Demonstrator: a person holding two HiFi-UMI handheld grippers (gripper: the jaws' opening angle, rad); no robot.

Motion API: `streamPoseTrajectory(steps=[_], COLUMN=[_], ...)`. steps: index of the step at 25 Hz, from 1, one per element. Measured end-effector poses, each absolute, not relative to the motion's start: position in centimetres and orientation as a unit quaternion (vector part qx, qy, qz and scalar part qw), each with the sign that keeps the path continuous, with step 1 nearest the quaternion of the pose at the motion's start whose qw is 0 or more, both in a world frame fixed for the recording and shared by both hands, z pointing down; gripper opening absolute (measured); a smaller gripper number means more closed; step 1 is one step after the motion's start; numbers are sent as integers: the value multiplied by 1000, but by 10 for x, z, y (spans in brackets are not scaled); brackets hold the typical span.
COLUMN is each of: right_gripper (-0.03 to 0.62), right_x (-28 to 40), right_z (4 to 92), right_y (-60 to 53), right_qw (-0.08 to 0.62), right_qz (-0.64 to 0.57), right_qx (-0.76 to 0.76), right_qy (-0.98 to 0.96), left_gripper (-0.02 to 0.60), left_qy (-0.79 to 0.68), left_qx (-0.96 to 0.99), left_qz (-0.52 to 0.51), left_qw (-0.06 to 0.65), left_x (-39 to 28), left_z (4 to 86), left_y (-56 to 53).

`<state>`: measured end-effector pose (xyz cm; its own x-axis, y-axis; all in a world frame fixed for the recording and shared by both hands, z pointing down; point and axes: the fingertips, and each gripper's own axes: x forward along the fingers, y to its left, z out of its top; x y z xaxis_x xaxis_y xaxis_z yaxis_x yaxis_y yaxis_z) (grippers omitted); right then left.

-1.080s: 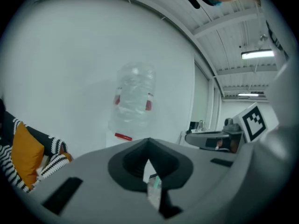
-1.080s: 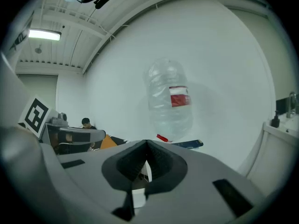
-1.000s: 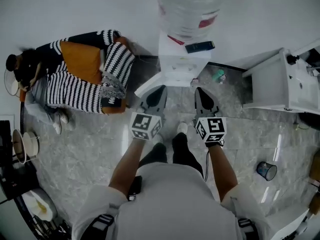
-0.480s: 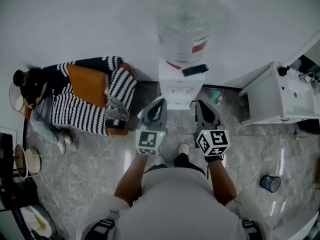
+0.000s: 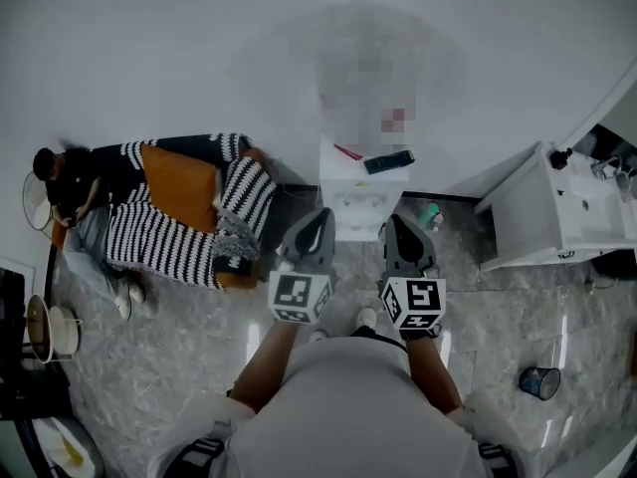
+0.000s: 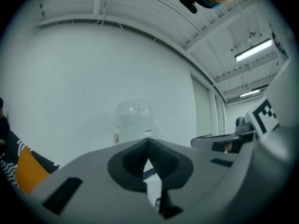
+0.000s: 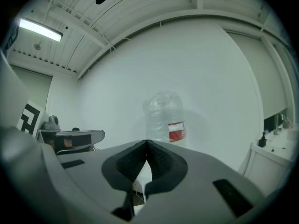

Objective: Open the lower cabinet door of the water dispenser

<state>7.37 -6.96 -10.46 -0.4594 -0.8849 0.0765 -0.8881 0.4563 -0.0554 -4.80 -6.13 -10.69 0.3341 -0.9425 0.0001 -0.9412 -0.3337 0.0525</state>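
One water dispenser (image 5: 363, 195) is seen upper centre against the white wall, between one person in a striped garment (image 5: 169, 222) seated on the floor at the left and one white washstand unit (image 5: 557, 207) at the right. The dispenser stands upright, its long axis vertical and its front turned toward the bottom of the frame. One water bottle (image 7: 164, 118) is carried on top. Two grippers are held level before it, the left gripper (image 5: 320, 217) and the right gripper (image 5: 400, 223), each with jaws pressed together and nothing between them. One dark cup (image 5: 540, 381) is seen lower right. Compared with a second ago, both grippers have been raised, and the dispenser's lower front, cabinet door included, is now covered by them.
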Motion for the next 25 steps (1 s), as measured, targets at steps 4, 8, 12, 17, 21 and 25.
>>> streamPoseTrajectory(steps=[4, 8, 12, 17, 21, 25], right_gripper=[10, 11, 11, 11, 11, 11], right_x=[77, 86, 88, 86, 86, 84], right_z=[-108, -106, -103, -103, -99, -98], right_y=[-69, -72, -72, -68, -67, -67], right_qw=[16, 24, 32, 42, 53, 56], right_qz=[41, 37, 35, 29, 23, 23], right_qx=[530, 547, 552, 550, 552, 547], right_qy=[-847, -836, -832, -834, -832, -835], left_gripper=[14, 14, 14, 14, 14, 14], left_qy=[-576, -579, -587, -591, -590, -587], left_qx=[817, 815, 809, 806, 807, 808], left_qz=[-21, -12, -4, -9, -10, -12], left_qw=[29, 19, 15, 29, 33, 36], left_x=[-51, -50, -52, -59, -60, -59], left_z=[-106, -107, -105, -102, -100, -97], left_y=[-61, -62, -59, -55, -54, -53])
